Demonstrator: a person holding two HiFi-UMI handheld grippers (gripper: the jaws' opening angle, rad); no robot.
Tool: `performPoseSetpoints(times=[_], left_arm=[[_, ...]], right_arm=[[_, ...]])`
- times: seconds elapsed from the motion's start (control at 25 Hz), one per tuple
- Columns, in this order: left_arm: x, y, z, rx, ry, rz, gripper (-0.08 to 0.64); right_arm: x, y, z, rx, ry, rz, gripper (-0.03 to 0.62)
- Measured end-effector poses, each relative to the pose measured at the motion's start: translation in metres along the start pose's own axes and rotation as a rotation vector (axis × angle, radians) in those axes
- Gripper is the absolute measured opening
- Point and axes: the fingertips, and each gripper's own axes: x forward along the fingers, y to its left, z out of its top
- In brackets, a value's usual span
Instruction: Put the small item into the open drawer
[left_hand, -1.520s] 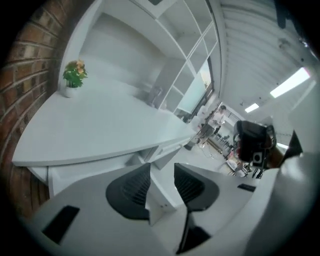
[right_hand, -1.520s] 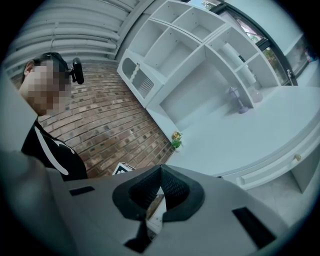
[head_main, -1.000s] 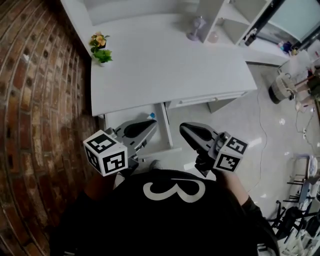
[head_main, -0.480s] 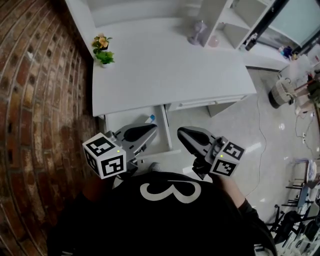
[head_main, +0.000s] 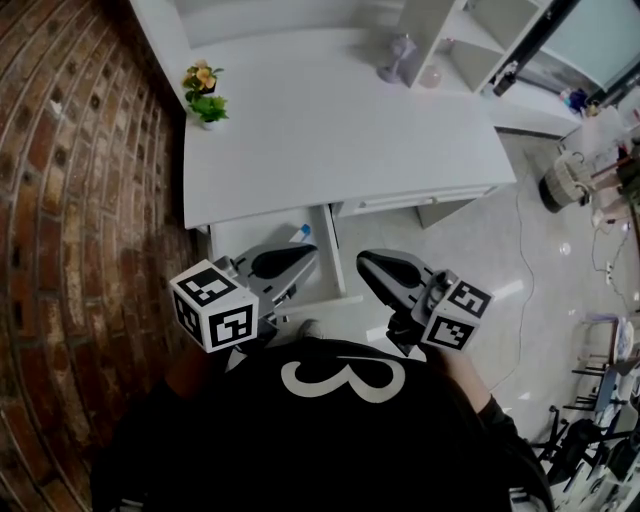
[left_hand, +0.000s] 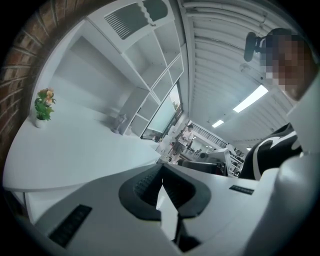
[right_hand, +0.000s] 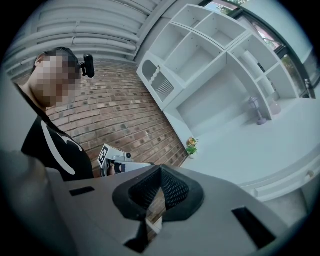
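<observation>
Where the drawer (head_main: 248, 230) stands open, a small item (head_main: 302, 232) lies inside.

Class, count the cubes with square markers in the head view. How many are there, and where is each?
2. One cube rides on the left tool, at lower left; the other cube rides on the right tool, at lower right. None appears hidden.

A large white numeral 3 (head_main: 343, 380) is being shown on the black shirt (head_main: 300, 450). Black-and-white square code markers are being carried on the left cube (head_main: 213, 306) and the right cube (head_main: 456, 315); no letters or digits are being shown in them. No other print is being made out.
</observation>
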Motion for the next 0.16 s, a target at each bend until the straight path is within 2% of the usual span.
performPoseSetpoints(times=[0.16], left_arm=[[0.0038, 0.002, -0.0052, -0.008, 0.013, 0.0, 0.003]], right_arm=[[-0.002, -0.0035, -0.0036, 0.016, -0.006, 0.0, 0.008]])
